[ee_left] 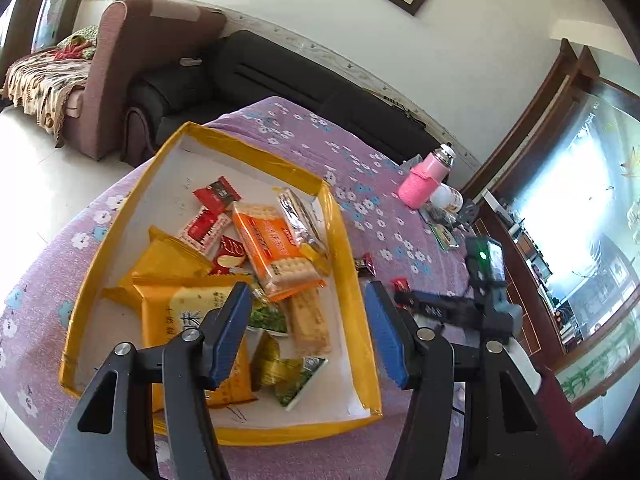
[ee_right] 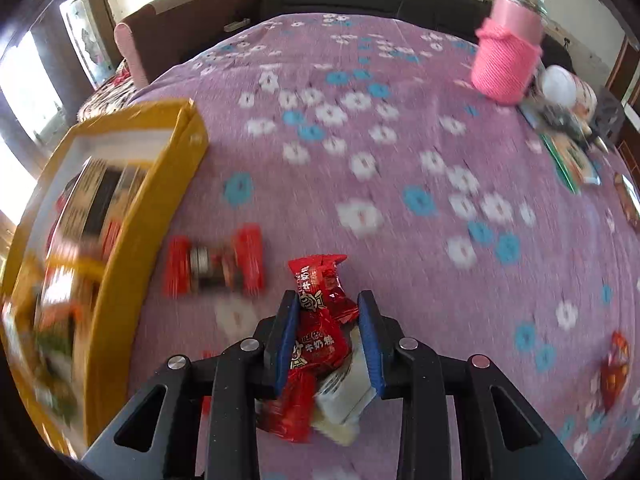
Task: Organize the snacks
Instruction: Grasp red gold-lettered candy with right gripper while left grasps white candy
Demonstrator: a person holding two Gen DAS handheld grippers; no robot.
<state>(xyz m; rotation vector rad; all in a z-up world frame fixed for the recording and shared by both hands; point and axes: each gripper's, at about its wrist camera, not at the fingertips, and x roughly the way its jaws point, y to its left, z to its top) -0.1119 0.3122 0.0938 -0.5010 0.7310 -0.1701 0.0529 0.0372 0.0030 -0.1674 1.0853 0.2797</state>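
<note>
A yellow-rimmed cardboard tray [ee_left: 348,236] on the purple flowered cloth holds several snack packets, among them an orange cracker pack [ee_left: 276,252]. My left gripper [ee_left: 306,296] is open and empty, hovering over the tray's near right side. My right gripper [ee_right: 328,312] is shut on red candy wrappers [ee_right: 320,344], with a white packet [ee_right: 344,396] beneath them, to the right of the tray [ee_right: 120,216]. A red and dark candy [ee_right: 216,266] lies on the cloth beside the tray. In the left wrist view the right gripper [ee_left: 404,300] shows beyond the tray's right wall.
A pink knit-covered flask [ee_right: 508,64] and a clutter of small items [ee_right: 568,120] stand at the far right of the table. Another red candy [ee_right: 614,372] lies at the right edge. A dark sofa [ee_left: 248,72] and an armchair [ee_left: 132,52] are behind the table.
</note>
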